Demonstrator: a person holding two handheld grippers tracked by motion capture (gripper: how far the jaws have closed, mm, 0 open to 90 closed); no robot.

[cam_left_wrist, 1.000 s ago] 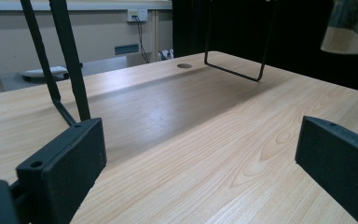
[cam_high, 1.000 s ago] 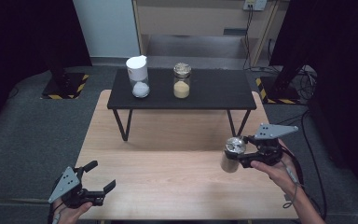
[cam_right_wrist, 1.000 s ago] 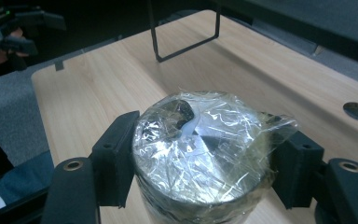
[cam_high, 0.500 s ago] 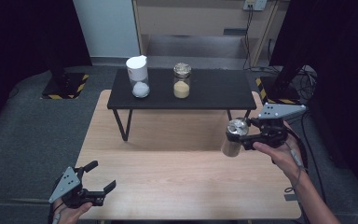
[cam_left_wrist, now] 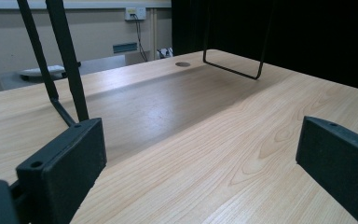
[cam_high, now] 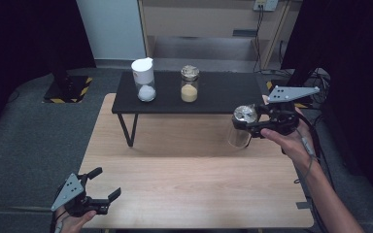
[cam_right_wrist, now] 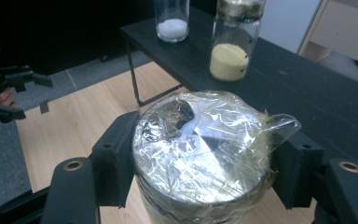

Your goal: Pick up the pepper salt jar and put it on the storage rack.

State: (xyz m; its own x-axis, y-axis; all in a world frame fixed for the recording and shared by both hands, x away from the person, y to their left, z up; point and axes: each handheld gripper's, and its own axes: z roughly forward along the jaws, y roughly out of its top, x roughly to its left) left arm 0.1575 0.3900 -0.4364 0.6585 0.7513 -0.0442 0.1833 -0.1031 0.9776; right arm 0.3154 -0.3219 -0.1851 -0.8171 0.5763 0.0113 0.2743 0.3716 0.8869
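Carrying step, I'd say — in the high view the right gripper (cam_high: 256, 127) at right of centre has its jaws clamped on a clear glass jar (cam_high: 240, 127) with a foil-and-film covered top, held off the wooden table (cam_high: 189, 184) just in front of the black shelf (cam_high: 223, 94). Two jars sit there: one with white powder (cam_high: 144, 80), one with yellow grains (cam_high: 189, 85). Next move probably calls for setting it down beside them, upright.

Left gripper view: jaws spread wide, nothing between them, low over the wood.

Right gripper view: crinkled film over the shiny lid (cam_right_wrist: 205, 149), pads (cam_right_wrist: 114, 154) pinching both sides — jar looks empty, though I can't tell for sure.
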